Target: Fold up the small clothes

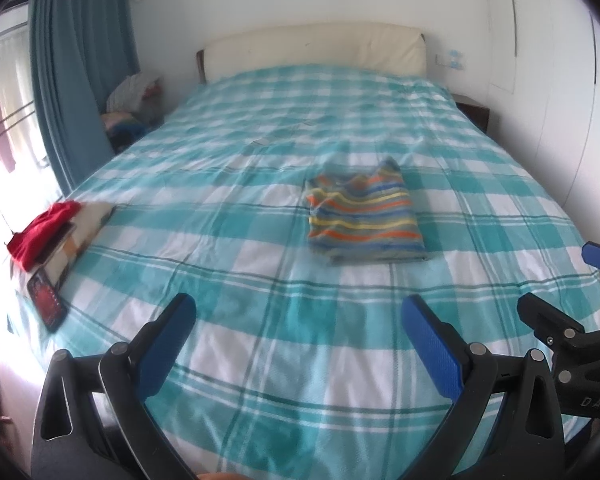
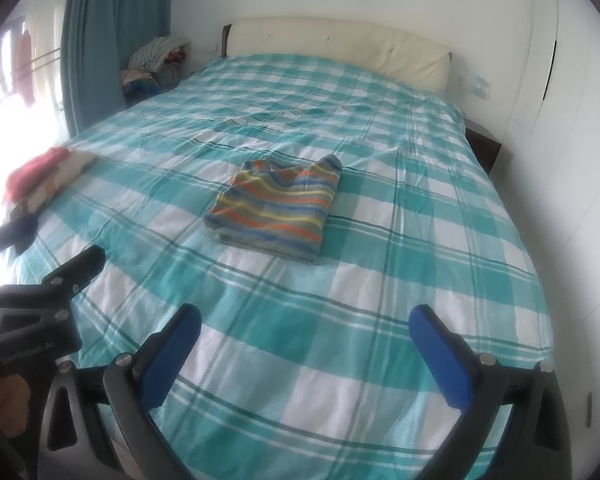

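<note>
A small striped garment [image 1: 364,216] in grey, orange, yellow and blue lies folded into a neat rectangle in the middle of the bed [image 1: 260,352]; the right wrist view shows the same striped garment [image 2: 278,210]. My left gripper [image 1: 300,308] hovers open over the near part of the bed, well short of the garment, with nothing between its blue pads. My right gripper [image 2: 306,320] is likewise open and holds nothing above the near bedspread. Each gripper shows at the edge of the other's view: the right gripper [image 1: 560,284] and the left gripper [image 2: 60,240].
The bed has a teal and white checked cover and a cream headboard [image 1: 316,46]. A red cloth [image 1: 44,228] lies on a stack of folded items at the bed's left edge, beside a dark phone [image 1: 46,298]. Clothes pile [image 2: 156,64] by the teal curtain [image 1: 76,64]. White wall on the right.
</note>
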Demonstrator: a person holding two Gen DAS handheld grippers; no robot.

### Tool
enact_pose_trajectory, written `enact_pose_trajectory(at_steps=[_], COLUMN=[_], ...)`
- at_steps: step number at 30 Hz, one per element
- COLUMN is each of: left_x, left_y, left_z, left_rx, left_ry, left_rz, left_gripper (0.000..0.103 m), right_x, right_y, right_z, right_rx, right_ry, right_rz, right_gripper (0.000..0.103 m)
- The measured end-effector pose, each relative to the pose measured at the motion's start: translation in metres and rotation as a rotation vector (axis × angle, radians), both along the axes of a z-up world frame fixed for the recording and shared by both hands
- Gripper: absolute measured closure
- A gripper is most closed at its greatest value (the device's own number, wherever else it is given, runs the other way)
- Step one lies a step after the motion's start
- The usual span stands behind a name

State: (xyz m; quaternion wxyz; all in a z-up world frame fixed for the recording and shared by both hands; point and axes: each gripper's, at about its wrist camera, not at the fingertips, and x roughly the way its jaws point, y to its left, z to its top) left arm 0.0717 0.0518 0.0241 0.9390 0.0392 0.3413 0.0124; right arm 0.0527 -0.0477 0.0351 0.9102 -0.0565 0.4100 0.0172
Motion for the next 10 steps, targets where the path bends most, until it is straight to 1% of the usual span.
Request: enact_pose_trajectory(at_steps=[7, 10], left_x=[-0.0015, -0.0029], left_y=[-0.0012, -0.0033], left_z=[0.0033, 0.0057], left_rx=[-0.016, -0.005], left_ry=[-0.013, -0.024], left_rz=[-0.01, -0.011], left_gripper=[0.0, 0.0], right_x=[0.0003, 0.0004], right_y=[0.0008, 0.0033], right_z=[0.0008, 0.003], right_rx=[0.004, 0.011], right_ry=[-0.002, -0.009], right_rz=[0.003, 0.005], right_gripper=[0.0, 0.001])
